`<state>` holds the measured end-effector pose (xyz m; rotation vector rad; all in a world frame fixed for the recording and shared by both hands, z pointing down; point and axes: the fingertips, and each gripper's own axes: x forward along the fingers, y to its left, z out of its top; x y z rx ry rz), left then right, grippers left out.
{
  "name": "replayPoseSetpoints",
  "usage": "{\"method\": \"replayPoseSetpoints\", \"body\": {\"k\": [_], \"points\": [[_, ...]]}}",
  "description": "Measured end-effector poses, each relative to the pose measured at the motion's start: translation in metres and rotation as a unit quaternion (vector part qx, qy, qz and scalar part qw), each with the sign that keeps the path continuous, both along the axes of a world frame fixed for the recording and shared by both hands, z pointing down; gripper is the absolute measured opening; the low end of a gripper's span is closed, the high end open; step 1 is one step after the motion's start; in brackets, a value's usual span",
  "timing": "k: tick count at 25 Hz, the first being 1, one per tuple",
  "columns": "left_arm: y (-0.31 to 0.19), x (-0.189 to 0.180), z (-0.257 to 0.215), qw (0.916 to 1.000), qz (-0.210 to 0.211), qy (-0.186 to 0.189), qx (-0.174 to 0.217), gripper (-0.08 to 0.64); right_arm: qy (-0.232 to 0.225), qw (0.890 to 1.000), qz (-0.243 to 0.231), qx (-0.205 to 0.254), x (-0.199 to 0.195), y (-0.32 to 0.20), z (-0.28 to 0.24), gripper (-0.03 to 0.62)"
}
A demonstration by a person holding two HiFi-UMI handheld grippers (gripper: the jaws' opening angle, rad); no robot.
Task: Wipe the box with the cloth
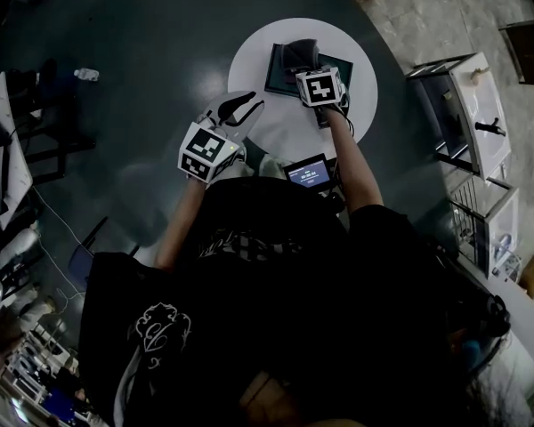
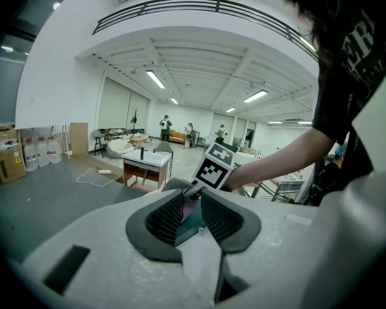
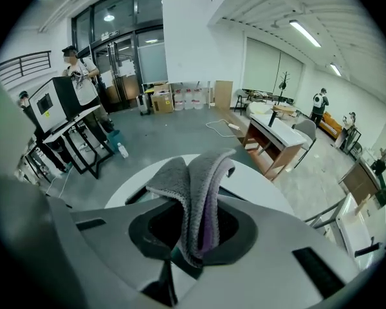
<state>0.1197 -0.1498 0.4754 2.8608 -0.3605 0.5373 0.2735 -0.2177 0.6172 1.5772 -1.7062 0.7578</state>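
Head view: the dark box (image 1: 279, 76) lies on the round white tabletop (image 1: 249, 60). The right tool (image 1: 303, 60) is over it, and the left tool (image 1: 238, 109) is beside the rim.
Left gripper view: jaws wide and empty, with the box beyond them.
Right gripper view: jaws pinch the grey cloth (image 3: 196, 198).

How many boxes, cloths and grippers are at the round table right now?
box: 1
cloth: 1
grippers: 2 (left gripper, right gripper)
Total: 4

Black short-sleeved T-shirt (image 1: 285, 301) bore a white drawing, pale grey left gripper (image 2: 192, 199) and right gripper (image 3: 194, 219) carried dark ribbed pads (image 2: 162, 221), black-and-white marker cubes (image 1: 209, 151)
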Motion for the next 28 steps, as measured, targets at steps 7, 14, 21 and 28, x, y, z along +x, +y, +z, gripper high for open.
{"method": "replayPoseSetpoints", "body": {"k": [7,14,21,28], "points": [[-0.002,0.017,0.000,0.9994,0.033,0.007,-0.003,0.083,0.025,0.999,0.041,-0.011,0.046,0.028,-0.002,0.055],[0.008,0.039,0.000,0.9974,0.071,0.014,-0.004,0.084,0.065,0.994,0.078,-0.035,0.098,0.069,-0.011,0.055],[0.015,0.046,-0.001,0.9963,0.084,0.016,-0.004,0.083,0.073,0.991,0.106,-0.042,0.126,0.094,-0.019,0.055],[0.010,0.031,0.000,0.9975,0.067,0.018,-0.008,0.084,0.042,0.995,0.087,-0.008,0.080,0.078,-0.046,0.055]]}}
